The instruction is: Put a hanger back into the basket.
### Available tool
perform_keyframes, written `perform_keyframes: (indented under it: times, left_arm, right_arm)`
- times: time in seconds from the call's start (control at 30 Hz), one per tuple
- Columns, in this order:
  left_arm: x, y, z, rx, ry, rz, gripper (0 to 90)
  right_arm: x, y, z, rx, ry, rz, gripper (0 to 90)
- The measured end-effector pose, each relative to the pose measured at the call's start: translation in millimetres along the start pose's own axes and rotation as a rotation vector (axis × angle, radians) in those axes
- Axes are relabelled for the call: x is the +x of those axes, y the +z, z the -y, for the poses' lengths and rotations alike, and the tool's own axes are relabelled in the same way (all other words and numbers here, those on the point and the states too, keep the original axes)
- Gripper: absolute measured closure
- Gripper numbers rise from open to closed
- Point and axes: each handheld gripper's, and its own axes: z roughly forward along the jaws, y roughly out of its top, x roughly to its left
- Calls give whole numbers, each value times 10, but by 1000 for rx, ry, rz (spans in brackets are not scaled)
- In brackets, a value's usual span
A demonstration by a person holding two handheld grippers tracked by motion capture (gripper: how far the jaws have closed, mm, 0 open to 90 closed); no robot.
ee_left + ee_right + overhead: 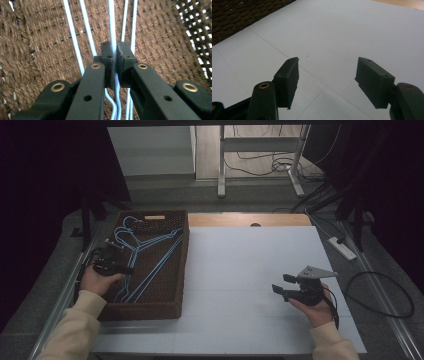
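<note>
White surface (250,270) carries a woven basket (182,270); inside, the left hand-held gripper (115,58) is clamped on a blue hanger (112,25), to be lifted clear next; the right hand-held gripper (327,77) is held apart.

Cream sleeves (75,330) cover both forearms. Left gripper (115,58): black, blocky pads, brass-ringed rivets at 7 and 5 o'clock, small screw holes. Right gripper (281,284): black, grey three-cornered plate (314,271) at 12 o'clock, black cable (334,307) trailing toward 5 o'clock.
</note>
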Motion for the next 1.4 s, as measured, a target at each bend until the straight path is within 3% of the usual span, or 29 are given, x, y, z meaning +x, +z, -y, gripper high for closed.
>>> perform_keyframes:
  times: [0.17, 0.27, 0.33, 0.43, 0.57, 0.67, 0.73, 0.87, 0.93, 1.13, 1.4]
  left_arm:
    - [14, 57, -20, 28, 6, -20, 801]
    - [0, 45, -32, -1, 9, -45, 653]
    - [-31, 0, -24, -53, 17, -79, 603]
    - [-88, -106, -7, -139, 31, -71, 521]
    - [-196, -311, 24, -266, 63, -17, 448]
    - [-237, -396, 37, -300, 85, 7, 410]
    - [-324, -555, 98, -370, 122, 42, 359]
    - [-402, -659, 180, -423, 144, 73, 310]
    - [-483, -718, 275, -466, 156, 111, 293]
    - [-643, -713, 419, -499, 204, 137, 276]
    - [-874, -560, 613, -516, 231, 180, 267]
  right_arm:
    - [1, 1, 0, -1, -2, 0, 356]
    - [-2, -2, 2, 0, -1, 0, 356]
    - [-5, -3, 3, -3, 0, -1, 356]
    - [-10, 1, 5, -1, 0, -2, 356]
    - [-21, 16, 10, 2, 2, -5, 355]
    - [-29, 23, 19, 7, 9, -7, 349]
    - [-37, 19, 28, 9, 12, -7, 342]
    - [-45, 10, 39, 9, 17, -8, 328]
    - [-49, 9, 42, 7, 19, -9, 323]
    - [-53, -1, 40, 7, 20, -10, 309]
    - [-6, -87, 44, 1, 27, -6, 298]
